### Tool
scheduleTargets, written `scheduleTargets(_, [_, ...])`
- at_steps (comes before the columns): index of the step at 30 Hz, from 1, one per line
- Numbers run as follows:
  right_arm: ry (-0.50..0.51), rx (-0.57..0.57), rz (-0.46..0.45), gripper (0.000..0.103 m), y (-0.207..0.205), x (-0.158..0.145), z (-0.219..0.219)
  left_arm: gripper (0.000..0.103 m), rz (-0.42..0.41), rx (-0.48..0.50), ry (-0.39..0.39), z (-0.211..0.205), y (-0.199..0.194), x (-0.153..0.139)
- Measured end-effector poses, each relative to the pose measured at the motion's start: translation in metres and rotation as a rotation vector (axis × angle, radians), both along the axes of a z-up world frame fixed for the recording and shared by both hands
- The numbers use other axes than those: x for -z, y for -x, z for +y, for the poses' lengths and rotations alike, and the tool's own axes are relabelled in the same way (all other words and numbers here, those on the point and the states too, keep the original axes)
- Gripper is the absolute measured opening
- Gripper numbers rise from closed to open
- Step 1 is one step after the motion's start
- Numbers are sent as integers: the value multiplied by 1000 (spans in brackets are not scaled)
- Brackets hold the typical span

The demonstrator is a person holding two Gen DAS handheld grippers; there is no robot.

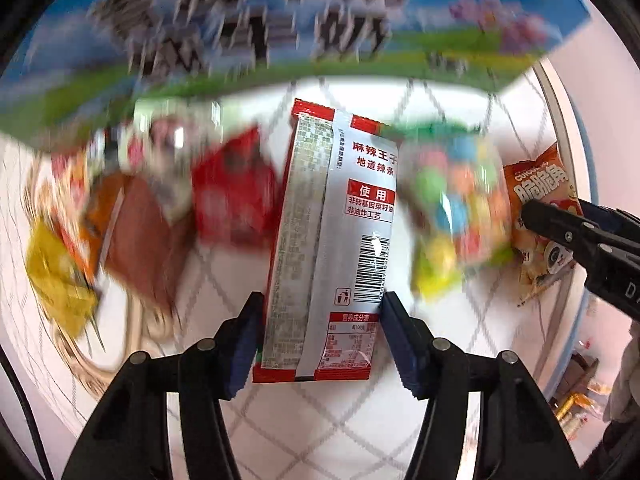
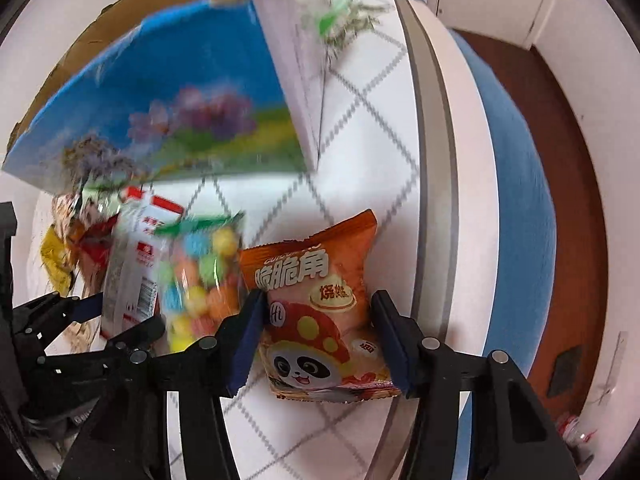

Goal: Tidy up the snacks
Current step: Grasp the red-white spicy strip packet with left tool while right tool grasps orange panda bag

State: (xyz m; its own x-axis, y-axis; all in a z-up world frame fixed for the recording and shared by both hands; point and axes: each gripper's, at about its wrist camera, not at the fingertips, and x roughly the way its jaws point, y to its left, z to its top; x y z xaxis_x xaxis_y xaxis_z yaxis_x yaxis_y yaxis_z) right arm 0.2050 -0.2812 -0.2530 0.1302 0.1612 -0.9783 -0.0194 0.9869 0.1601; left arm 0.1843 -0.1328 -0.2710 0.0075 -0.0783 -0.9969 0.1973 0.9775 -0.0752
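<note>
My left gripper [image 1: 320, 332] is shut on a red and silver spicy strip packet [image 1: 332, 240], held sharp against a blurred background. My right gripper [image 2: 316, 336] is shut on an orange panda snack bag [image 2: 316, 312], also seen at the right of the left wrist view [image 1: 540, 208]. A clear bag of colourful candies [image 1: 456, 208] lies between the two packets and shows in the right wrist view [image 2: 200, 280]. The left gripper [image 2: 92, 320] shows at the left of the right wrist view, and the right gripper's finger [image 1: 580, 240] enters the left wrist view.
A blue and green cardboard box [image 1: 280, 20] stands behind the snacks, also seen in the right wrist view [image 2: 180, 100]. Red, brown and yellow packets [image 1: 132, 220] lie at the left on the white checked tablecloth [image 1: 300, 420]. The table edge [image 2: 432, 160] runs along the right.
</note>
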Motion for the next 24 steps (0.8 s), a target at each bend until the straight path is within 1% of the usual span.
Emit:
scheduleTargets(3, [-35,14,35,57,24,6,-6,56,44,10,17,7,26,2])
scheduleTargets(6, [-77,25,78,57,48,14,-10,56,80,22,26,9,42,5])
scheduleTargets(8, [-92,19,100,57,61,18,-8,56,84,28,29,7,43,8])
scheduleTargets(11, [-108,54,86,58,74,22,-11,60,72,27,28,3,33,13])
scheduleTargets(13, [-93,66,81,66,80,23,-10,63,55,14,30,3,27,13])
scheduleTargets(16, [-96,88,80,66,85,24,-10,65,34,8,19,-3,25,14])
scheduleTargets(17, [-92,90,78,66,87,23,-10,66,40,12,16,-4,20,14])
scheduleTargets(19, [-70,89,68,70,92,23,-6,66,37,12,11,-5,19,13])
scheduleTargets(20, [-48,82,56,71,91,21,-2,66,41,16,9,-12,14,9])
scheduleTargets(23, [37,25,-11,71,98,11,16,64,42,34,5,-14,15,5])
scheduleTargets(24, [56,-1,-33,71,99,7,22,64,50,38,4,-12,3,-5])
